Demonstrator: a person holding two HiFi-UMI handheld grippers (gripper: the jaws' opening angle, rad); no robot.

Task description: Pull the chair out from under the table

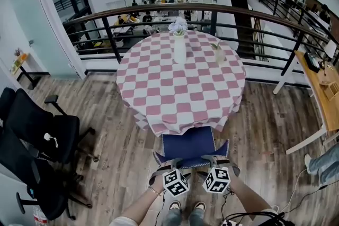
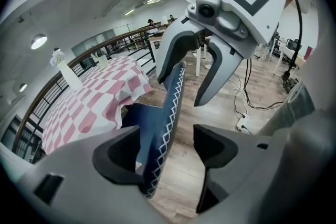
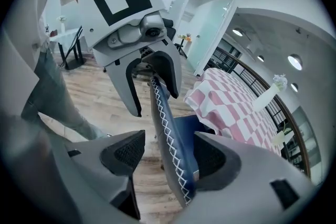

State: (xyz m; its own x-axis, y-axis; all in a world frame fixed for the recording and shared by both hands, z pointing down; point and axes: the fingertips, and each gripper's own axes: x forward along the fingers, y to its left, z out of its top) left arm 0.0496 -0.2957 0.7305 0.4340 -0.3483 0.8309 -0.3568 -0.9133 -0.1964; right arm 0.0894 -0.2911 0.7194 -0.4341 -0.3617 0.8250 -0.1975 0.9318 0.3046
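The blue chair (image 1: 188,144) stands close to the round bench (image 1: 159,93), and the front of its seat is tucked under the pink and white checked cloth. So I think the pulling is hardly started and most of the job is still to do. The person stands right behind the chair. The left claw (image 1: 169,163) and the right claw (image 1: 210,159) are both down at the top of the chair back. Each claw is wide. The chair back, with its white cross stitches, stands between the jaws. It leans on one jaw and there is a gap at the other, so neither claw squeezes it yet. They need to close, then pull back. A white vase (image 1: 180,48) with flowers stands on the bench. I can read no words anywhere, only black and white square marks on the claw cubes.
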